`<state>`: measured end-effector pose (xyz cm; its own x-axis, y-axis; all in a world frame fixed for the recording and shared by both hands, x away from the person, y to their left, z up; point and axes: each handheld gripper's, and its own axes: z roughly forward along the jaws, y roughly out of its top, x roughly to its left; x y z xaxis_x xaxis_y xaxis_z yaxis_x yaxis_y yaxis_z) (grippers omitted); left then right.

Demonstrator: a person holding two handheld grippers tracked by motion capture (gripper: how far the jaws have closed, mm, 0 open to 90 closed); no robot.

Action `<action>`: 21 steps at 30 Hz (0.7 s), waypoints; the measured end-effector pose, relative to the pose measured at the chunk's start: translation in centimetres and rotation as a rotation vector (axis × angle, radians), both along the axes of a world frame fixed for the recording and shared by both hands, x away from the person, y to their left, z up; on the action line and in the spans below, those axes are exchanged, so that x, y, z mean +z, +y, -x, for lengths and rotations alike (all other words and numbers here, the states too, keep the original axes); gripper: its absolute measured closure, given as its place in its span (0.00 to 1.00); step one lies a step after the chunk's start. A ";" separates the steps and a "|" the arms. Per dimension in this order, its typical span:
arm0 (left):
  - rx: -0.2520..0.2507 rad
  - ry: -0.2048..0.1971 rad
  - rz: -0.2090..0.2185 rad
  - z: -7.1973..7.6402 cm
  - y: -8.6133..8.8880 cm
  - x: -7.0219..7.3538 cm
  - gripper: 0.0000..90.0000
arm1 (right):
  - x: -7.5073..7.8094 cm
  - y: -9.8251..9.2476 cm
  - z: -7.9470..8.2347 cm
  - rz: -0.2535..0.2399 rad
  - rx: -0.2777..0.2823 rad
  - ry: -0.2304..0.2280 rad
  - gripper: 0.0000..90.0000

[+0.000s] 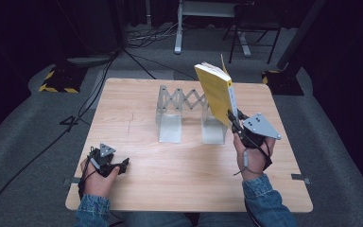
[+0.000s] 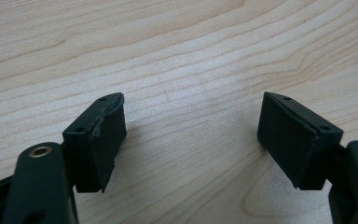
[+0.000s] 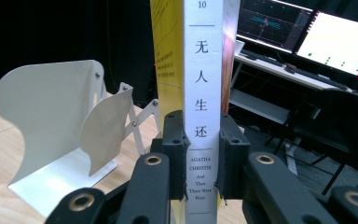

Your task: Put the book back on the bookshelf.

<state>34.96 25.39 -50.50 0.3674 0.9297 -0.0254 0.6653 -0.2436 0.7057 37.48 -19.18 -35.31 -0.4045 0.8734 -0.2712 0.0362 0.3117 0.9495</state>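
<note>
Paperback book (image 1: 216, 92) with a yellow cover and a white spine is held up off the table, tilted, its lower end pinched in the right gripper (image 1: 234, 119). In the right gripper view the two black jaws press on either side of the spine (image 3: 203, 93), which carries Chinese characters, the number 10 and the words "Agatha Christie, And Then There Were None". The book hangs above the right-hand end of a metal expanding bookend rack (image 1: 184, 116), just beside its right upright plate, which stands near the middle of the wooden table (image 1: 137, 156); whether book and plate touch cannot be told. In the right gripper view the rack's white plates (image 3: 51, 121) and scissor links sit to the left of the book.

The left gripper (image 1: 123, 165) rests low at the near left part of the table, well apart from the book and the rack. Its jaws stand wide apart with nothing between them; the left gripper view shows bare wood grain (image 2: 191, 70) between the pads (image 2: 105, 140).

Beyond the table are grey floor, cables and stand legs, and the right gripper view shows lit monitors (image 3: 307, 37) behind the book.
</note>
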 end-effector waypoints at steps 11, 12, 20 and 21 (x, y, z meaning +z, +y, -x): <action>-0.001 -0.002 0.002 0.0 -0.1 0.0 0.26 | -1.0 1.0 -2.5 -0.029 -0.056 0.013 0.85; -0.001 -0.002 0.002 0.0 -0.1 0.0 0.26 | -1.2 1.1 -2.7 -0.033 -0.059 0.016 0.85; -0.008 0.000 0.002 0.3 -0.1 0.0 0.26 | -2.4 1.2 -3.9 -0.066 -0.079 0.045 0.85; -0.006 -0.001 0.005 0.3 -0.1 0.0 0.26 | -2.6 1.2 -4.0 -0.072 -0.085 0.048 0.85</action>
<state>34.67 25.25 -50.53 0.3729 0.9274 -0.0302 0.6632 -0.2437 0.7077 41.46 -17.98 -37.86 -0.3395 0.9214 -0.1892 0.1051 0.2371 0.9658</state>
